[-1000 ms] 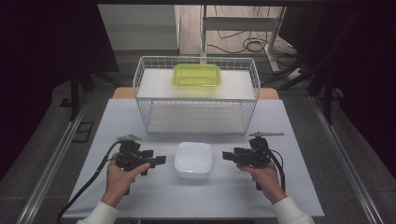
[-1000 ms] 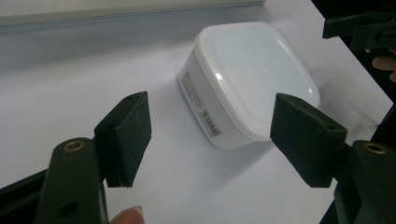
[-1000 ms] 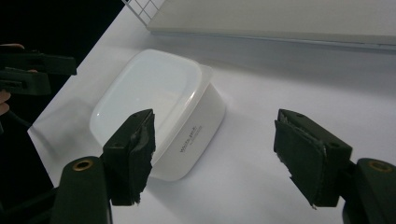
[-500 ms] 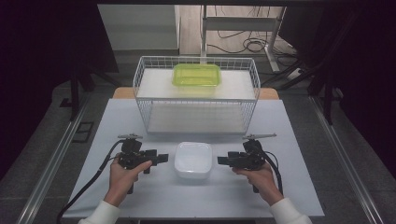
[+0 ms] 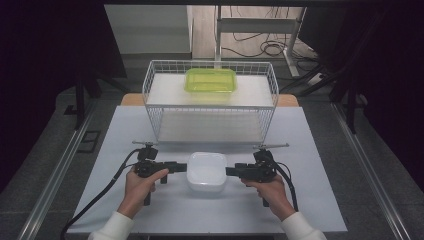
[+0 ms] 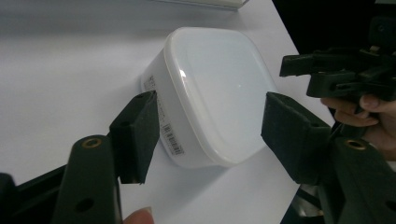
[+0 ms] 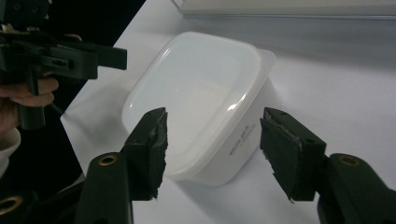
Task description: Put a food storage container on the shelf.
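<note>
White plastic makes up the one food box (image 5: 206, 172) with its lid on, and it sits on the white table (image 5: 100, 150) near the front edge, right between two black grippers. One person holds both grippers, one in each hand.

On the box's left side is the left gripper (image 5: 181, 167), pointing at it. Its jaws have just been closing, but they are spread apart, with the near end of the box between them and not pinched yet. From the box's right side comes the right gripper (image 5: 231, 171), pointing back at it. Its jaws have also just been closing. They stand apart with a corner of the box between them, and the pads are not pressing on it.

Behind the box stands one white wire basket (image 5: 210, 107). One green box with a lid (image 5: 210, 80) lies in it, well apart from the white box.
</note>
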### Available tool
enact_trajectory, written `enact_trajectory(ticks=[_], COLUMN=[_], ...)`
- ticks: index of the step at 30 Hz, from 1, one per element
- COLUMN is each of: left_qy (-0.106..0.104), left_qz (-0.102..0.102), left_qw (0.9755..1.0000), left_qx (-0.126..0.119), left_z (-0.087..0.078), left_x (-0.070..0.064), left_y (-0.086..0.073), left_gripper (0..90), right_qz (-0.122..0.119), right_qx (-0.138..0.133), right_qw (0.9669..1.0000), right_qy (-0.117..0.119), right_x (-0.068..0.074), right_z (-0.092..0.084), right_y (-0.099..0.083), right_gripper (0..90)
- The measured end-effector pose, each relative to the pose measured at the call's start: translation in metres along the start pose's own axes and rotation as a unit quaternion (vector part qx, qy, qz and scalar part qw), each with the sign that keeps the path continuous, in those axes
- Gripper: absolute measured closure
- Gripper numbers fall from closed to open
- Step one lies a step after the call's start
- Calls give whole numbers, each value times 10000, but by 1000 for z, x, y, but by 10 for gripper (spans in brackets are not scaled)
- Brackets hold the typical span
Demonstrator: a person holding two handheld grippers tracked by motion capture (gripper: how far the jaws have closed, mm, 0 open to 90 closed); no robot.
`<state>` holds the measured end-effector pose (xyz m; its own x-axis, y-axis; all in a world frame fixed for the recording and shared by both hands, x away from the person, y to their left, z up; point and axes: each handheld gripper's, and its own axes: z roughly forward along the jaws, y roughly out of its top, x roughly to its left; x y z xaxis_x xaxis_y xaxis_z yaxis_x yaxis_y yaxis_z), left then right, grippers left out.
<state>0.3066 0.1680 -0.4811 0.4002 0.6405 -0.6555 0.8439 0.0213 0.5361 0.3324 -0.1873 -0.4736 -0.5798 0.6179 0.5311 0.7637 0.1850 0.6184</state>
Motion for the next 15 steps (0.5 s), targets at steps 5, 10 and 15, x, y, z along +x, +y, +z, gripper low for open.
enact_trajectory(ticks=[5, 10, 15], left_qy=[-254, -508, -628], left_qz=[-281, -445, -533], left_qw=[9993, 9973, 9960], left_qx=[75, 280, 356], left_z=[9, 20, 26], left_x=[10, 19, 23], left_y=[6, 5, 4], left_gripper=[418, 470, 518], right_qz=[247, 480, 520], right_qx=[-6, 22, -3], right_qw=[9997, 9988, 9986], right_qy=[-24, -1, 19], right_x=[-5, -9, -10], right_z=[8, 17, 16], right_y=[3, 3, 1], right_gripper=[466, 499, 534])
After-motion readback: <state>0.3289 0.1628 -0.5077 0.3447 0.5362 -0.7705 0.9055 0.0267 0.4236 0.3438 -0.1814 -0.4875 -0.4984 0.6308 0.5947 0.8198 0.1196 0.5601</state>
